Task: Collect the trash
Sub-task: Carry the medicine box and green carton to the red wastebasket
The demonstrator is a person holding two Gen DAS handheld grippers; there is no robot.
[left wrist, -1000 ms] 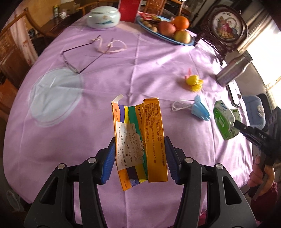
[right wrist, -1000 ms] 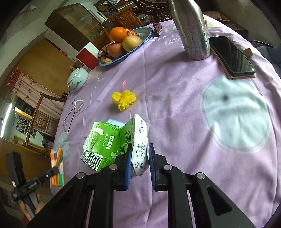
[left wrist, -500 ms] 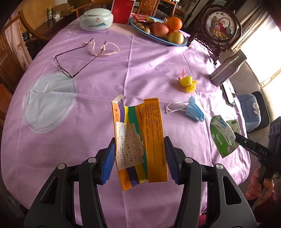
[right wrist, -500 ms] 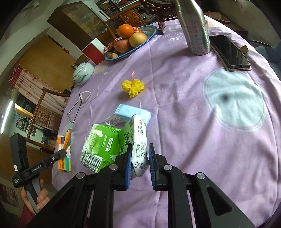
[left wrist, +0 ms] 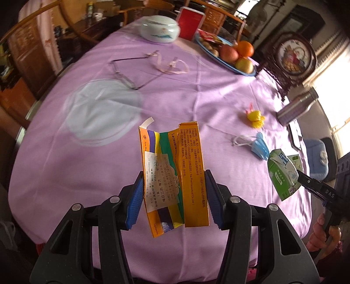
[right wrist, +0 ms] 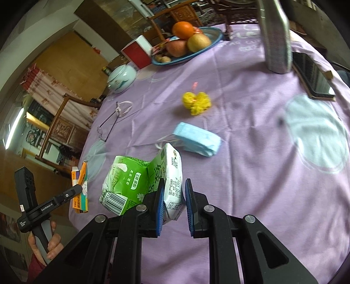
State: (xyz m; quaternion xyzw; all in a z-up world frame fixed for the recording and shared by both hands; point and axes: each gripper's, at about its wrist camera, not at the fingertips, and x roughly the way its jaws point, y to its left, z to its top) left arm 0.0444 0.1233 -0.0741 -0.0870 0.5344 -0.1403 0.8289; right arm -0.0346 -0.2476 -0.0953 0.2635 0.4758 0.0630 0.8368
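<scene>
My left gripper (left wrist: 172, 200) is shut on a torn orange medicine box (left wrist: 175, 174) with a white label, held above the near edge of the purple tablecloth (left wrist: 109, 153). My right gripper (right wrist: 174, 206) is shut on a crushed green and white milk carton (right wrist: 140, 181), held above the table; the carton also shows in the left wrist view (left wrist: 282, 172). A blue face mask (right wrist: 196, 139) and a yellow crumpled wrapper (right wrist: 196, 101) lie on the cloth beyond the carton. The left gripper with its box shows in the right wrist view (right wrist: 79, 190).
Glasses (left wrist: 131, 72), a white lidded bowl (left wrist: 159, 28), a red box (left wrist: 190, 19) and a blue fruit plate (left wrist: 247, 71) sit at the far side. A steel flask (right wrist: 275, 37) and a phone (right wrist: 312, 74) stand right. Wooden chairs surround the table.
Both grippers have drawn back toward the near table edge with their loads. In the right wrist view the blue mask has come fully into sight beyond the carton.
</scene>
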